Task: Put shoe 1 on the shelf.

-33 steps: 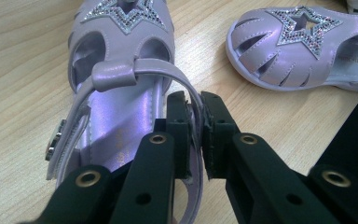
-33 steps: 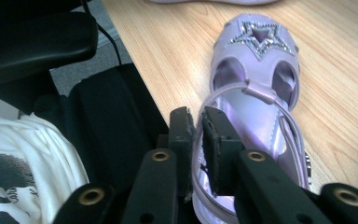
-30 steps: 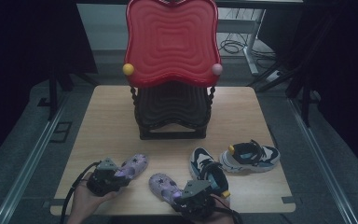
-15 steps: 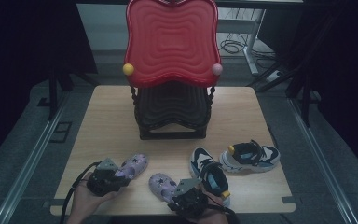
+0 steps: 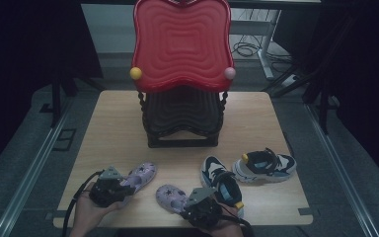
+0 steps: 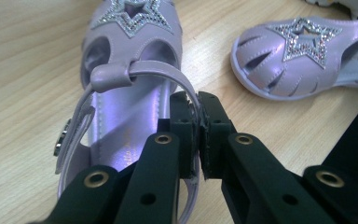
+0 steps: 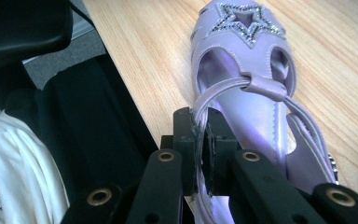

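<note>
Low in the high view, at the near edge of the wooden table (image 5: 113, 133), two lilac star sandals lie side by side with toes pointing up the frame; the left sandal (image 5: 137, 177) sits lower left of centre, the right sandal (image 5: 171, 196) just right of it and a little lower. The left gripper (image 5: 109, 185) rests at the heel end of the left sandal; in the left gripper view its black jaws have just been closing and now pinch the sandal's heel strap (image 6: 186, 93) between the pads, with the other sandal in the upper right of that frame. The right gripper (image 5: 201, 210) sits at the bottom centre of the high view, at the heel of the right sandal; in the right gripper view its jaws have likewise just been closing and clamp the thin strap (image 7: 214, 100) of that sandal. Right of the sandals lie two sneakers (image 5: 246, 173), near each other; a red and black shoe rack (image 5: 181, 59) stands at the table's far side.
</note>
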